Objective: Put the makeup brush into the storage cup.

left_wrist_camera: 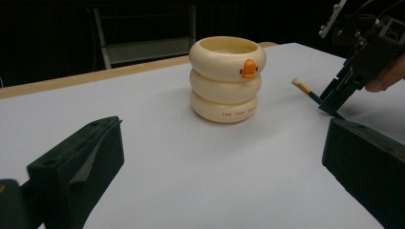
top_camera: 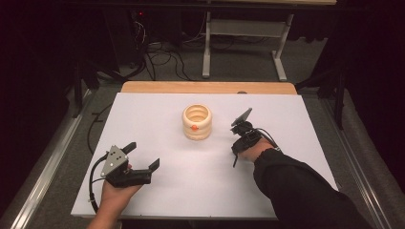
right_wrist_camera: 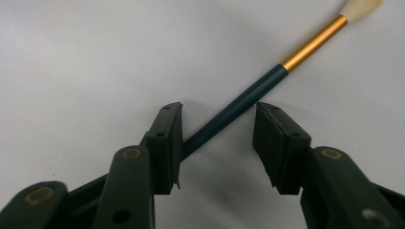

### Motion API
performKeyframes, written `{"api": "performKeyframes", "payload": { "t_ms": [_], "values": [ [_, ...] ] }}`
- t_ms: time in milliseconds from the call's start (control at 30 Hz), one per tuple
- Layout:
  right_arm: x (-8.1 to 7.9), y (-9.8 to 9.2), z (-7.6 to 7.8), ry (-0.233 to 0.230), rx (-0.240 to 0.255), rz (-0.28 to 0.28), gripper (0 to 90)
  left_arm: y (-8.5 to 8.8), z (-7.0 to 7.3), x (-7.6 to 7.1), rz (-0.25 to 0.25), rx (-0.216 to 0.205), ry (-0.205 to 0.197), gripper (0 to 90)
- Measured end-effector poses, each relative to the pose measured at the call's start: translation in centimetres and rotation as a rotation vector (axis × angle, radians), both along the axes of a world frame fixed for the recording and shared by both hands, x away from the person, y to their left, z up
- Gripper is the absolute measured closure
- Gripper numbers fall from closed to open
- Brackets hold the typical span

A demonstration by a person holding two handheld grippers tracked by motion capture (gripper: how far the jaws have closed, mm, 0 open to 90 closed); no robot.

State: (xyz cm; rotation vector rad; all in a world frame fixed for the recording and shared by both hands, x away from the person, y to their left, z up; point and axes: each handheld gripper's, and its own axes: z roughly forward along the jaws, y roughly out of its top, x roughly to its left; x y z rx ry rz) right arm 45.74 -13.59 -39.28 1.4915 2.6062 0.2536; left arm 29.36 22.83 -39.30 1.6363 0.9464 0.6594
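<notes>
A paintbrush (right_wrist_camera: 239, 107) with a dark blue handle, gold ferrule and pale bristles lies on the white table. In the right gripper view my right gripper (right_wrist_camera: 217, 124) straddles its handle. One pad is at the handle, the other stands apart from it, so the jaws are open. From the left gripper view the brush (left_wrist_camera: 305, 90) points toward a cream ringed cup (left_wrist_camera: 224, 90) with an orange knob (left_wrist_camera: 248, 68). In the high view the right gripper (top_camera: 239, 136) sits right of the cup (top_camera: 196, 125). My left gripper (top_camera: 142, 155) rests at the front left, open wide and holding nothing.
The white table surface (top_camera: 157, 119) ends in a wooden strip (top_camera: 205, 87) at the back. Beyond it stand a desk frame's legs (top_camera: 206, 47) and floor cables (top_camera: 162, 57). A metal rail (top_camera: 52, 157) runs along the left side.
</notes>
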Motion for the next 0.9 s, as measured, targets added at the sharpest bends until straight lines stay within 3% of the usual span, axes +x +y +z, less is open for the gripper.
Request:
{"api": "performKeyframes", "payload": {
  "t_ms": [433, 900],
  "values": [
    [-0.23, -0.3, 0.08, -0.002, -0.029, 0.034, 75.4, 0.03, -0.01, 0.02, -0.001, -0.001, 0.002, 1.1],
    [-0.2, -0.42, 0.06, 0.009, -0.029, 0.038, 84.6, 0.11, 0.03, -0.01, -0.001, -0.001, -0.002, 1.1]
  ]
}}
